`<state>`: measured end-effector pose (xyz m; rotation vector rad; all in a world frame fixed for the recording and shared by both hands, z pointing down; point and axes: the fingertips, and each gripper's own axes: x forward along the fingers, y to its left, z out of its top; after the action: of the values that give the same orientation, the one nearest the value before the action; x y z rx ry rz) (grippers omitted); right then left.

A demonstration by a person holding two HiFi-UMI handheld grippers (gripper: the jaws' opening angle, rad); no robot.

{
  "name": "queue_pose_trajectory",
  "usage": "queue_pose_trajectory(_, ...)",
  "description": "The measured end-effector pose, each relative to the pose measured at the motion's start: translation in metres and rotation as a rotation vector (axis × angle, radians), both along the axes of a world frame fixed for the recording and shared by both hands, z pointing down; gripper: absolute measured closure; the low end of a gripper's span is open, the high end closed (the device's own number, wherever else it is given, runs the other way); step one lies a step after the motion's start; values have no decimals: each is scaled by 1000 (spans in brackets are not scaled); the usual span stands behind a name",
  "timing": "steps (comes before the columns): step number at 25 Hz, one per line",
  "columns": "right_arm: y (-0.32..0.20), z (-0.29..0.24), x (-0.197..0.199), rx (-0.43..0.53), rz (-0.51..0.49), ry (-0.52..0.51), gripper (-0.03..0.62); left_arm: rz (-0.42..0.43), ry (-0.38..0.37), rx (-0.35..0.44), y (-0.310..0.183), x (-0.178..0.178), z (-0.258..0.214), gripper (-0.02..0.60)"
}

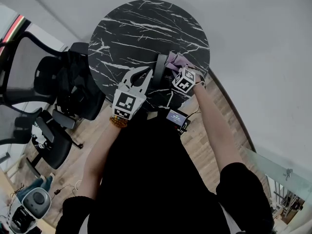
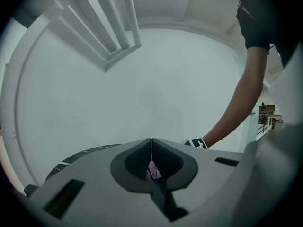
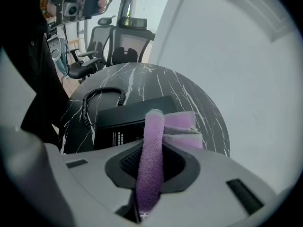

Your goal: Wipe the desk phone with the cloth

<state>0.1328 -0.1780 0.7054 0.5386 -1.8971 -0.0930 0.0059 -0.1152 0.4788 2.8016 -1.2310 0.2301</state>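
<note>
Softly fuzzy purple cloth (image 3: 151, 160), folded, black desk phone (image 3: 124, 117)

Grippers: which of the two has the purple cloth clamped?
The right gripper: its jaws pinch the purple cloth by the desk phone. The left gripper has its jaws shut together with nothing between them.

Dim, cool and flat throughout; soft, diffuse indoor light, shadows faint and blurred at the edges. Slight sheen only on the black marble bench (image 1: 146, 28). Heavily bent toward the edges in both gripper views, with black vignetted corners. Blurred up close on the left tool (image 2: 151, 142) and right tool (image 3: 154, 145), sharper farther off. Near-black, almost detail-less clothing (image 1: 161, 179) in the head view.
</note>
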Motion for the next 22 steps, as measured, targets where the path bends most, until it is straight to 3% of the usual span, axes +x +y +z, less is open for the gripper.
queue_pose_trajectory(22,32,17,-8,-51,-9,6,526,23,4,-2,1,9,1,565)
